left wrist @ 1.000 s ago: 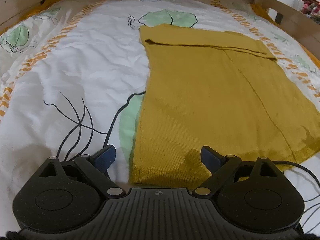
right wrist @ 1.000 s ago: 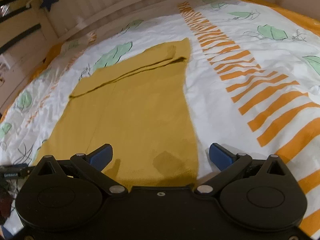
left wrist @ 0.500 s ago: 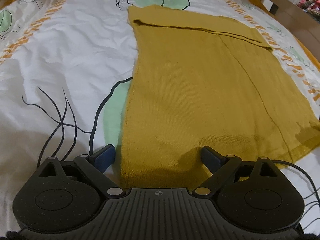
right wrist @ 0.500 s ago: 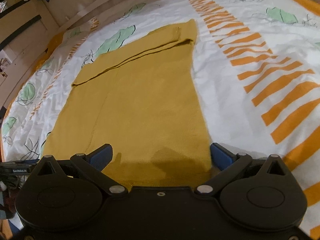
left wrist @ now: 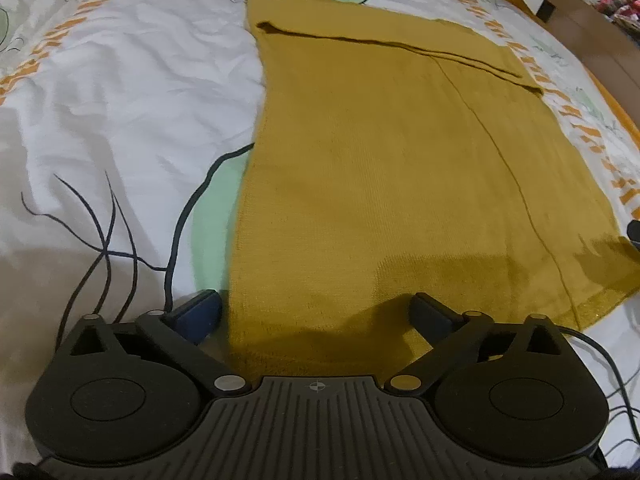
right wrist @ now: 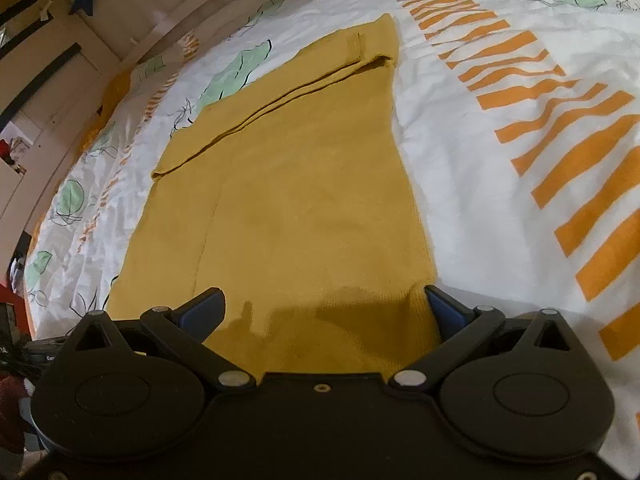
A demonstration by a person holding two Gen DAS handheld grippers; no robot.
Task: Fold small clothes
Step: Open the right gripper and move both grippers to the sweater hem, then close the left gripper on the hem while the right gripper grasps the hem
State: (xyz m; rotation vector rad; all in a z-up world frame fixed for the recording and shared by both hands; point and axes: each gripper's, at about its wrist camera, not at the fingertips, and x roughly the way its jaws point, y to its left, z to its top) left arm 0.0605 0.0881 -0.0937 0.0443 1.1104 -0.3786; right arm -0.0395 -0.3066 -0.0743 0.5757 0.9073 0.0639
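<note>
A mustard-yellow knit garment (left wrist: 380, 168) lies flat on the bed, its far end folded over in a band. It also shows in the right wrist view (right wrist: 288, 208). My left gripper (left wrist: 316, 312) is open at the garment's near-left corner, with the cloth edge between its fingers. My right gripper (right wrist: 324, 308) is open at the near-right corner, its right finger (right wrist: 444, 308) touching the cloth's side edge. Neither jaw has closed on the fabric.
The bed sheet (left wrist: 120, 100) is white with green leaves and orange stripes (right wrist: 560, 128). A wooden bed frame (left wrist: 580, 20) runs along the far right. A black cable (left wrist: 616, 364) lies near the left gripper's right side. A wall and door (right wrist: 48, 60) stand beyond the bed.
Both grippers have moved forward and down onto the garment's near edge. The cloth now sits between each pair of open fingers.
</note>
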